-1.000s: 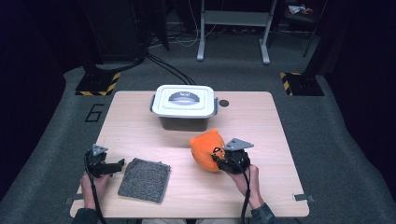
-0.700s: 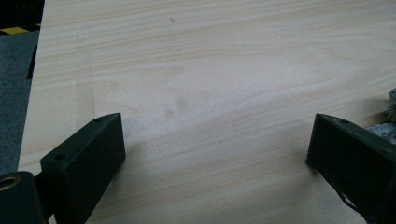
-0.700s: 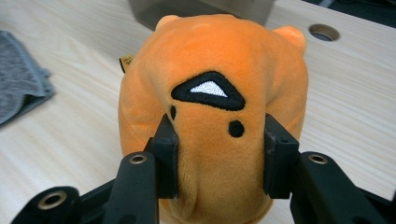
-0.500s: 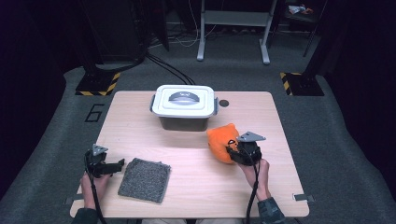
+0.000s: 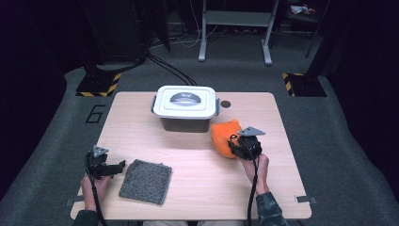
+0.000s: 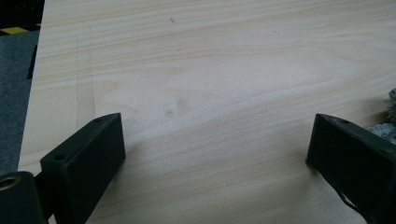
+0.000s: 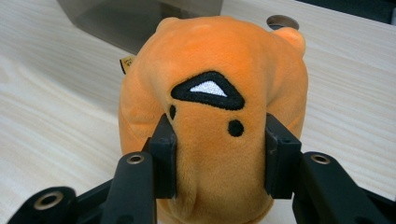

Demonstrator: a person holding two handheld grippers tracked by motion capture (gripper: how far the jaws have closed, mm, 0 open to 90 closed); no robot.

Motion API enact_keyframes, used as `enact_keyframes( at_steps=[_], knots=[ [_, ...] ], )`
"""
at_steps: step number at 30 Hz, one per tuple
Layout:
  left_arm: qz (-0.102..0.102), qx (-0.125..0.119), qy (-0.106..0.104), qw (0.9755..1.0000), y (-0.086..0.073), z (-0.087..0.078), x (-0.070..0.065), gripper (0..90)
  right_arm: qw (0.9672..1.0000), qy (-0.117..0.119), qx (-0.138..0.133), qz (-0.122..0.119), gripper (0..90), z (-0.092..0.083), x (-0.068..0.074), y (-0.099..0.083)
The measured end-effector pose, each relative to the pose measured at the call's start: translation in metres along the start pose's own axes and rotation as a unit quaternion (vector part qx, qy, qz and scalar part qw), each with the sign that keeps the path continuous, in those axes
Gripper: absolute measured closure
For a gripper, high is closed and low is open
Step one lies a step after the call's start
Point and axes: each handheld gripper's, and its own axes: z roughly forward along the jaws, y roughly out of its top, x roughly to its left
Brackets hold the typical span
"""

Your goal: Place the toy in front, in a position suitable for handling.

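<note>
One orange plush toy (image 5: pixel 222 136) sits on the wooden table (image 5: pixel 197 188), just right of the single lidded plastic box (image 5: pixel 186 107), with the right gripper (image 5: pixel 237 148) clamped on it, both pads pressed into its soft sides. One grey knitted cloth (image 5: pixel 146 181) lies near the front left. Beside it, the left gripper (image 5: pixel 115 167) rests with jaws spread wide over bare wood, holding nothing.

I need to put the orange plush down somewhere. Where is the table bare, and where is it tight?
Bare wood lies between the grey cloth and the right gripper, and left of the lidded box toward the table edge. It is tight where the orange plush sits close to the box's right corner.
</note>
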Motion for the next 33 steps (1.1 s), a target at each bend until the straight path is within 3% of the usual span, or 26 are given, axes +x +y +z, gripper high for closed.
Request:
enact_keyframes(
  at_steps=[8, 9, 11, 13, 14, 17, 24, 27, 33],
  knots=[
    [0.0, 0.0, 0.0, 1.0, 0.0, 0.0, 0.0, 3.9, 0.9998, -0.009, 0.013, 0.009, 49.9, 0.016, -0.003, -0.002],
    [0.0, 0.0, 0.0, 1.0, 0.0, 0.0, 0.0, 3.9, 0.9997, -0.007, 0.017, 0.014, 43.2, 0.017, -0.004, -0.002],
    [0.0, 0.0, 0.0, 1.0, 0.0, 0.0, 0.0, 3.9, 0.9997, -0.006, 0.018, 0.014, 40.0, 0.017, -0.004, -0.002],
    [0.0, 0.0, 0.0, 1.0, 0.0, 0.0, 0.0, 3.9, 0.9997, 0.001, 0.01, 0.022, 24.2, 0.016, -0.006, -0.002],
    [0.0, 0.0, 0.0, 1.0, 0.0, 0.0, 0.0, 3.9, 0.9997, 0.001, 0.01, 0.022, 24.2, 0.016, -0.006, -0.002],
    [-0.001, 0.0, 0.0, 1.0, 0.0, 0.0, 0.0, 3.9, 0.9997, 0.008, -0.004, 0.024, 16.1, 0.009, -0.009, -0.001],
    [-0.002, 0.0, -0.002, 1.0, 0.0, 0.0, 0.0, 3.9, 0.9988, 0.019, -0.034, 0.03, 8.7, -0.016, -0.015, -0.007],
    [-0.002, 0.0, -0.002, 1.0, 0.0, 0.0, 0.0, 3.9, 0.9985, 0.017, -0.032, 0.041, 5.6, -0.031, -0.022, -0.019],
    [-0.002, 0.001, -0.003, 1.0, 0.0, 0.0, 0.001, 3.9, 0.9987, 0.005, -0.016, 0.048, 3.6, -0.043, -0.032, -0.045]
  ],
)
